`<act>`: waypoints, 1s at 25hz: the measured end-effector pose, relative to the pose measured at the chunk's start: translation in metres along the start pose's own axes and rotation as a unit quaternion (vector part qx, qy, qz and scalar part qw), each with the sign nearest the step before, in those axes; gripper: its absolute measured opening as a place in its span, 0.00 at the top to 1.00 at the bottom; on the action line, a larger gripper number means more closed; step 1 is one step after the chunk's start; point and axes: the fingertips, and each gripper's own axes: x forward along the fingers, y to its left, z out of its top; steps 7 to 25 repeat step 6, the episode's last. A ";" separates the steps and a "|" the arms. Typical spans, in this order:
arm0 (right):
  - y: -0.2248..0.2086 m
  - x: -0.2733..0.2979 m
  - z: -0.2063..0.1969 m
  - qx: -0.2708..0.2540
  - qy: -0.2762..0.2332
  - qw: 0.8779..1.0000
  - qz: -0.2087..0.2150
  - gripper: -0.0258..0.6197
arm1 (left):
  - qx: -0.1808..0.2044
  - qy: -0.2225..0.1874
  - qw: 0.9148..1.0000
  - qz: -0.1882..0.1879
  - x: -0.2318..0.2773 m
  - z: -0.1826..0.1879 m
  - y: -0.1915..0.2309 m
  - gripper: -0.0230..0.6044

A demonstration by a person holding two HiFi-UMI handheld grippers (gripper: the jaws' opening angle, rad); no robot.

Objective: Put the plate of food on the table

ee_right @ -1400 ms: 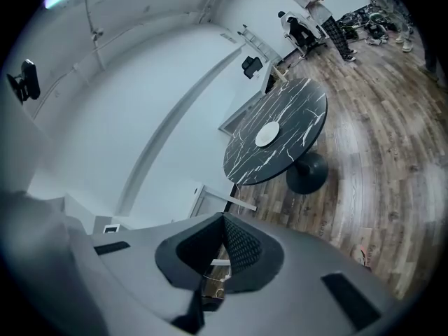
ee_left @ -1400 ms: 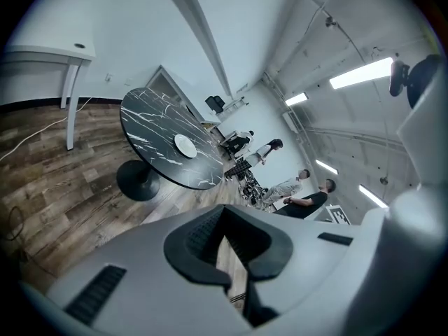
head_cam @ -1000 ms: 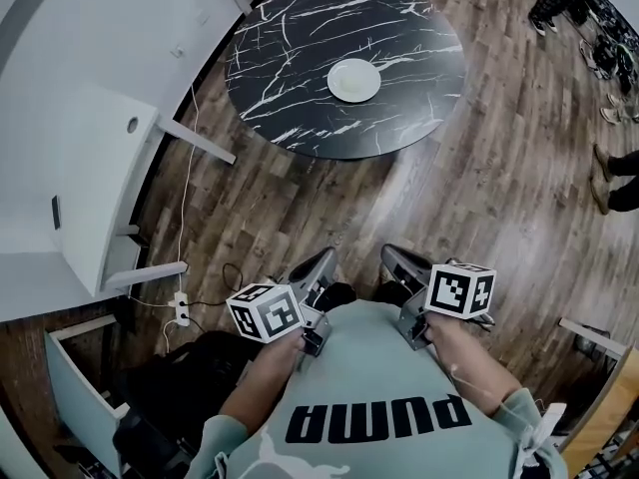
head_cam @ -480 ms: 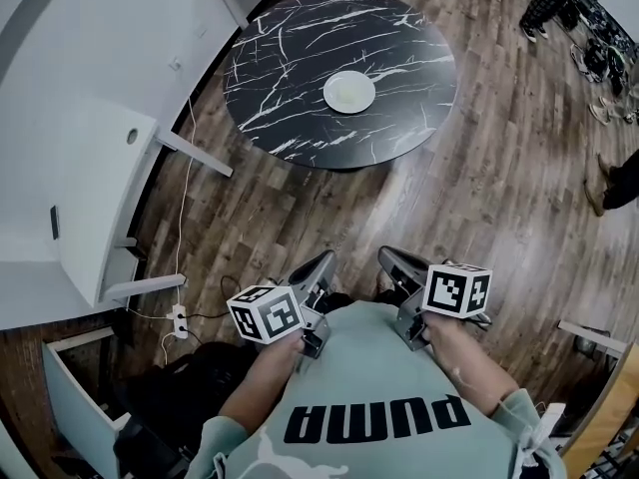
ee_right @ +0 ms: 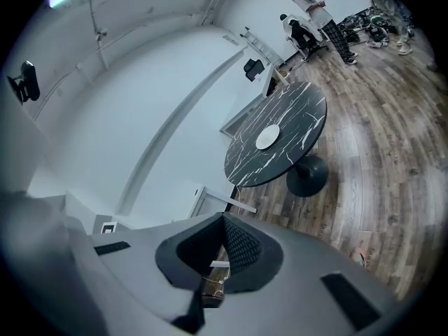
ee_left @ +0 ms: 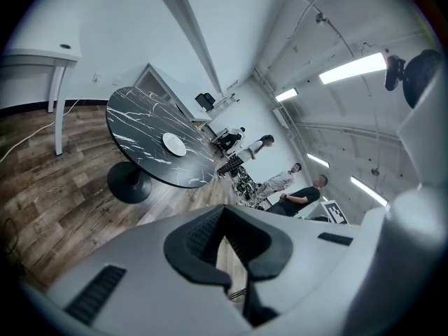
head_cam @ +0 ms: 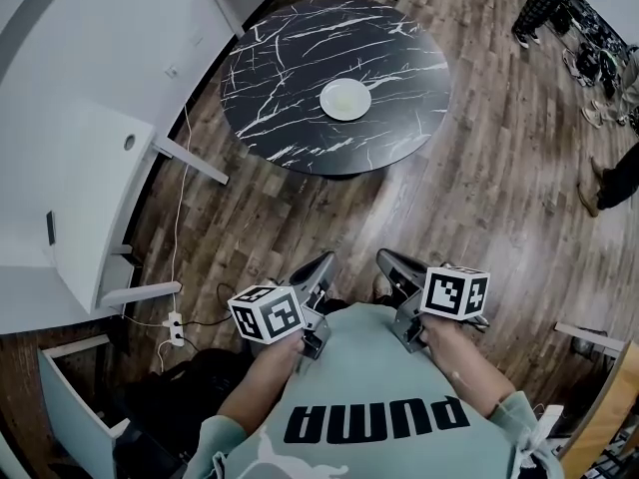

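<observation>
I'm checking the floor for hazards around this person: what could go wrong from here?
A white cable trails across the floor to a power strip on the left of the person; a step that way could snag it. A slanted desk leg juts out beside the round table, so approaching the plate from that side risks a knock.
</observation>
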 end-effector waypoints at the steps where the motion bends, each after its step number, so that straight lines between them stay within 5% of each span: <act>1: 0.000 0.000 0.000 0.000 0.000 1.000 0.000 0.95 | 0.000 0.000 1.000 0.000 0.000 0.000 0.000 0.95; 25: 0.002 0.000 -0.003 0.000 -0.001 1.000 0.001 0.95 | 0.002 -0.001 1.000 0.000 -0.004 -0.002 0.000 0.95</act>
